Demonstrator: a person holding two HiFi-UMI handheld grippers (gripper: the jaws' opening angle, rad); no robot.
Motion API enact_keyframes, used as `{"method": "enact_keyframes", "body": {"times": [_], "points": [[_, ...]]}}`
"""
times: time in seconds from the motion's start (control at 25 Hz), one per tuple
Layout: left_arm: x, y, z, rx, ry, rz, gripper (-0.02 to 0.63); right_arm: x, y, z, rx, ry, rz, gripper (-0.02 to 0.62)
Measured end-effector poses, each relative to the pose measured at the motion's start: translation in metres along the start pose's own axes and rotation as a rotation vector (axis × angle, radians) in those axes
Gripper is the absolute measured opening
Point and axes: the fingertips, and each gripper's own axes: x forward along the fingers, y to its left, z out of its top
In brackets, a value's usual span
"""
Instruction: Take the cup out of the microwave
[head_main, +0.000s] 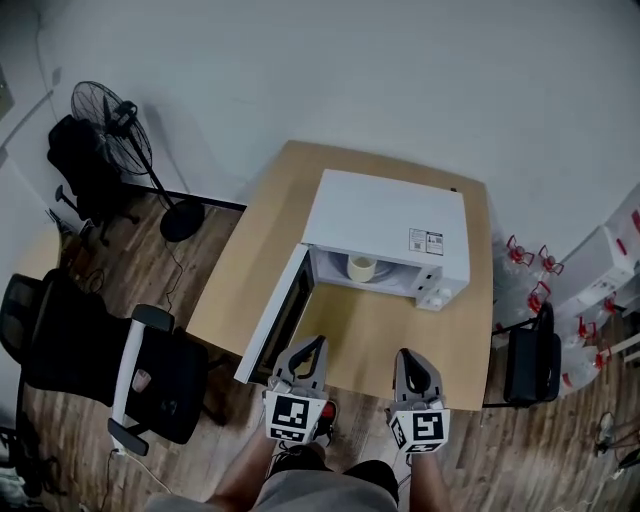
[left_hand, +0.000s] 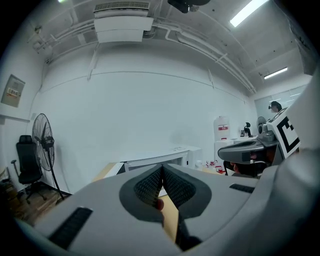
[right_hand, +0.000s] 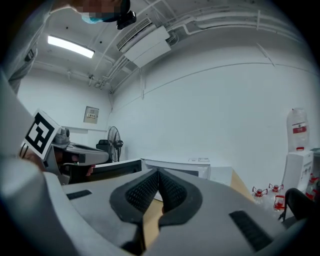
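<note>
Approach step: left gripper and right gripper, both clenched empty before the open microwave, must unclench for the cup inside.

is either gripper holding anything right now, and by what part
Nothing is held. The left gripper and right gripper both have their jaws shut together, empty; the cup sits inside the open microwave.

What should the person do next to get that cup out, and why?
Probably reach the right gripper forward toward the cup, opening it on the way. The door already stands open and the cup sits inside the microwave, but this gripper is shut and well short of it.
</note>
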Motion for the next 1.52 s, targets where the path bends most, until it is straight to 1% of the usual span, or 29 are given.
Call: {"method": "enact_keyframes", "body": {"times": [0.16,0.32,0.44,0.88,1.12,1.2,1.32,1.36,1.4,1.44,1.52], "points": [[0.023,0.016,-0.011,-0.002,0.016,-0.036,0.023,0.028,-0.004,-0.005,-0.005,0.009,-0.038,0.018],[0.044,0.023,-0.024,-0.009,0.039,-0.061,0.022,0.054,-0.008,-0.015,-0.014,0.021,-0.044,0.018],[0.063,0.026,-0.036,-0.021,0.052,-0.066,0.022,0.074,-0.012,-0.024,-0.023,0.028,-0.037,0.018],[0.133,0.046,-0.070,-0.047,0.079,0.010,0.023,0.151,-0.027,-0.080,-0.006,0.068,0.058,0.018],[0.154,0.050,-0.095,-0.069,0.099,0.043,0.023,0.178,-0.033,-0.108,0.037,0.092,0.100,0.018],[0.159,0.052,-0.103,-0.080,0.110,0.057,0.023,0.188,-0.035,-0.117,0.034,0.101,0.111,0.018],[0.167,0.056,-0.110,-0.071,0.116,0.070,0.023,0.204,-0.036,-0.125,0.010,0.104,0.134,0.020],[0.168,0.057,-0.112,-0.068,0.117,0.074,0.023,0.209,-0.036,-0.127,0.008,0.107,0.145,0.025],[0.170,0.058,-0.113,-0.067,0.118,0.080,0.023,0.214,-0.036,-0.129,0.010,0.111,0.155,0.049],[0.170,0.059,-0.114,-0.069,0.120,0.085,0.022,0.219,-0.035,-0.132,0.013,0.117,0.164,0.100],[0.172,0.061,-0.115,-0.073,0.127,0.094,0.023,0.230,-0.033,-0.136,0.028,0.138,0.187,0.168]]}}
